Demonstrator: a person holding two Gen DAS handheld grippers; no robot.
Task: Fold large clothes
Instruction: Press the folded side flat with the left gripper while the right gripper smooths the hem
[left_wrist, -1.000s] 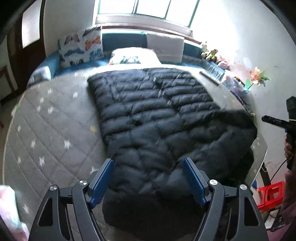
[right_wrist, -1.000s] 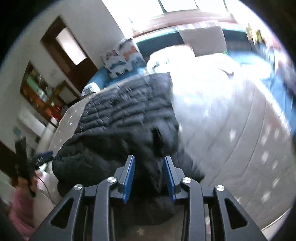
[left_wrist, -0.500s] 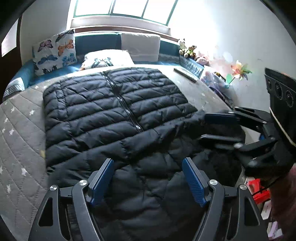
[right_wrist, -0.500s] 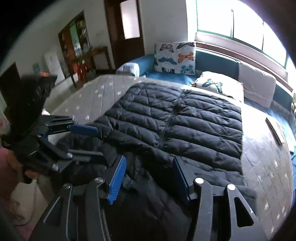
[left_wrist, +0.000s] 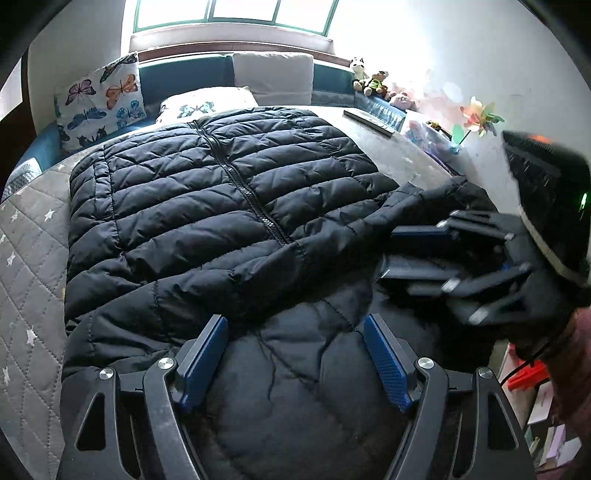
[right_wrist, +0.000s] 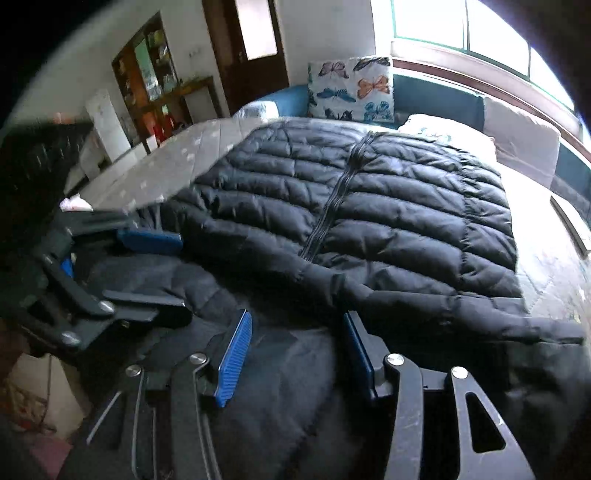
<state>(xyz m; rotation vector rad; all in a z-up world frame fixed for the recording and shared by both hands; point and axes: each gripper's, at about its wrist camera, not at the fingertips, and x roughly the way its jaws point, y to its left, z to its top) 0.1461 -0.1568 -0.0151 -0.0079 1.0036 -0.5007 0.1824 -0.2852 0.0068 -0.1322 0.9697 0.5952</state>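
Observation:
A large black quilted down jacket (left_wrist: 221, 206) lies front up on the bed, zipper down its middle; it also fills the right wrist view (right_wrist: 388, 206). Its near end, hood or collar, bunches at the bed's front edge. My left gripper (left_wrist: 295, 354) is open, its blue pads wide apart just above the bunched near end. My right gripper (right_wrist: 291, 350) is open over the same near end; it also shows at the right of the left wrist view (left_wrist: 417, 251), and the left gripper shows at the left of the right wrist view (right_wrist: 147, 266).
The bed has a grey quilted cover with stars (left_wrist: 29, 258). Butterfly pillows (left_wrist: 99, 103) and a white cushion (left_wrist: 273, 74) stand at its head under the window. Soft toys (left_wrist: 373, 83) and a flat dark object (left_wrist: 369, 120) lie at the far right. A wall runs along the right.
The right gripper has opened and let go of the jacket, then swung round to face the bed head. Both grippers have come lower and closer over the jacket's near end.

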